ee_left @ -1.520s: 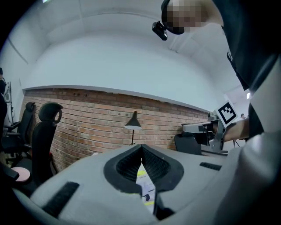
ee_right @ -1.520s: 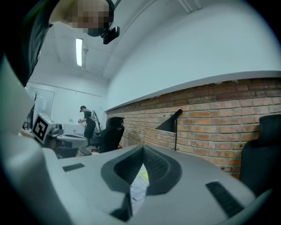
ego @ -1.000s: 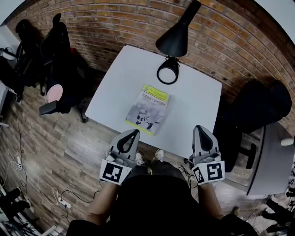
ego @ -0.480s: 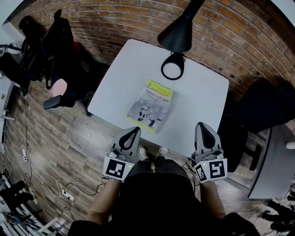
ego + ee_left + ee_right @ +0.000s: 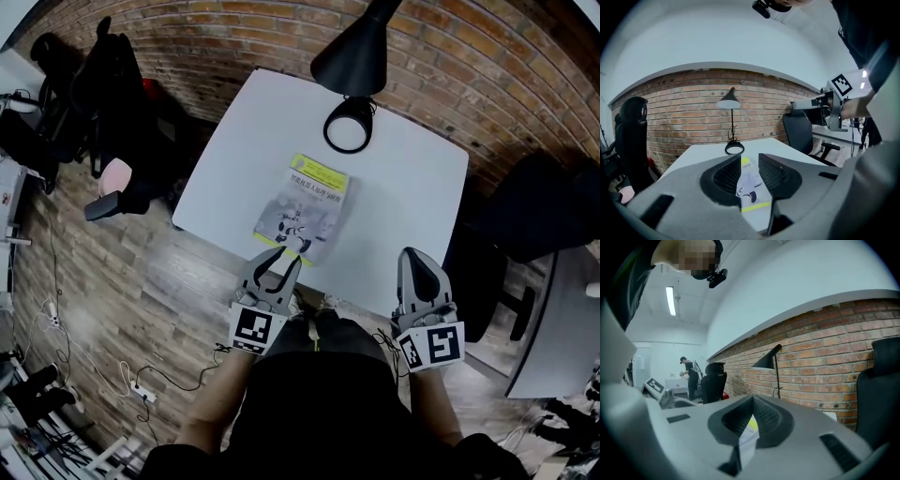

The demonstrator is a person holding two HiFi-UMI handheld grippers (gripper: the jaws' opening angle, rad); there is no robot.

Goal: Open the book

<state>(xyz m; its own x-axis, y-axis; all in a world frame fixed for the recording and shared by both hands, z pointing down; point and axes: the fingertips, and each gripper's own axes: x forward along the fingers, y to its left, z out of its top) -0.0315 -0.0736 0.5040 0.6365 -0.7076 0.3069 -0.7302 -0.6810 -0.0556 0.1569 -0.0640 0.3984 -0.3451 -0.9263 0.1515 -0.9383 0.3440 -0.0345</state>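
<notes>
A: Book (image 5: 305,208) position?
B: Closed on the table (image 5: 412,192), long axis running away, just ahead of the left hand-held gripper (image 5: 281,255). Its jaws have just been parting, nothing between them. The right hand-held gripper (image 5: 416,253) is closed and farther off.

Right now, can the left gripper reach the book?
Probably yes. The left gripper sits just before the book's near edge. Its jaws have just been opening, nothing is held between them, and nothing blocks the way.
</notes>
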